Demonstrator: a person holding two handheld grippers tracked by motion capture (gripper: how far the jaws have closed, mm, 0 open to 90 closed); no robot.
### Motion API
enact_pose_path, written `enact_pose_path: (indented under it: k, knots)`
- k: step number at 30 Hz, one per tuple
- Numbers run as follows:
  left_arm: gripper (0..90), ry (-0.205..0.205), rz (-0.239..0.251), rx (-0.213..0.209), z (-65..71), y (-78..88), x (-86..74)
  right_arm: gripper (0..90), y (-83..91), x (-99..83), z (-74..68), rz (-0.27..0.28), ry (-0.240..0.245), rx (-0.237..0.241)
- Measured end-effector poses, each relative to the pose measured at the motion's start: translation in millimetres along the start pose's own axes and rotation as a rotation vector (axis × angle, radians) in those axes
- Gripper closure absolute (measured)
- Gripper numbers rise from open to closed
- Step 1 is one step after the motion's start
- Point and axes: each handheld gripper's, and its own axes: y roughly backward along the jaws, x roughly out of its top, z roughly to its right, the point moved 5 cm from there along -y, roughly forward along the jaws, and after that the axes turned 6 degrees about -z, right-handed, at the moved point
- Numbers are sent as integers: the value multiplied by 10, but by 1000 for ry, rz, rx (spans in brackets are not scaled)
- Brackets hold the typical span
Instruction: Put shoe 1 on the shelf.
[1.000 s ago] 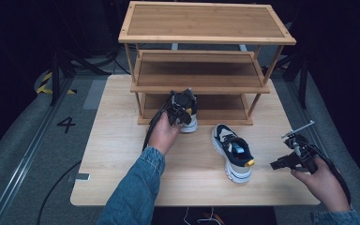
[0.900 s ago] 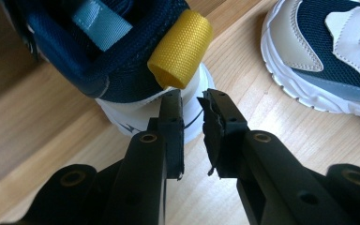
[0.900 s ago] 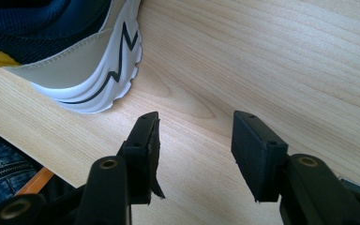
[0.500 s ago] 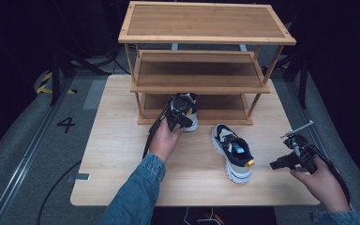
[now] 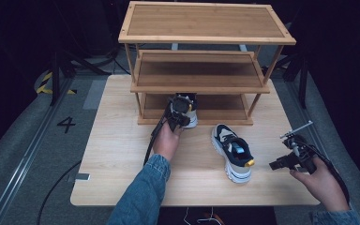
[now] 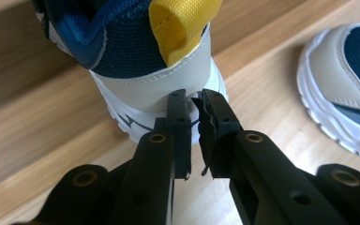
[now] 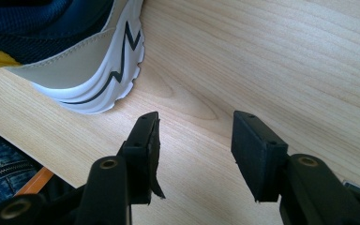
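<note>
**Left jaws nearly together at the heel of a shoe**

The left gripper [image 6: 194, 101] has its two black jaws almost pressed together — only a thin gap shows between them, and nothing is in that gap. They have just been closing. Their tips sit right at the back of a shoe [image 6: 140, 61], against the white heel under a yellow pull loop [image 6: 180, 26]. Whether the tips touch the heel is hard to tell. This shoe is white, grey and dark blue. In the high view it stands at the front edge of the lowest shelf of the wooden rack [image 5: 206, 40], with the left gripper [image 5: 180, 110] right at its heel and the person's left hand [image 5: 168, 140] behind it.

The right gripper [image 7: 194, 136] has its jaws spread wide — only bare wood lies between them. It hovers just above the table [image 5: 117, 154] near the right edge, held in the right hand [image 5: 322, 180].

A second shoe [image 5: 232, 151] of the same kind lies on the table between the two hands, well apart from the rack. Its heel shows close by in the right gripper view, just beyond the open jaws and not touching them.
</note>
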Motion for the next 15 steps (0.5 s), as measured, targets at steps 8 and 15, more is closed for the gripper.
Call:
enact_pose_path:
  k: [8,15]
  knots:
    - [803,52,46,-31,-60,-100,38,523,-5,2,10,2,-3,0]
    - [778,92,82,-49,-102,-170,66,523,-12,11,0,0,0,4]
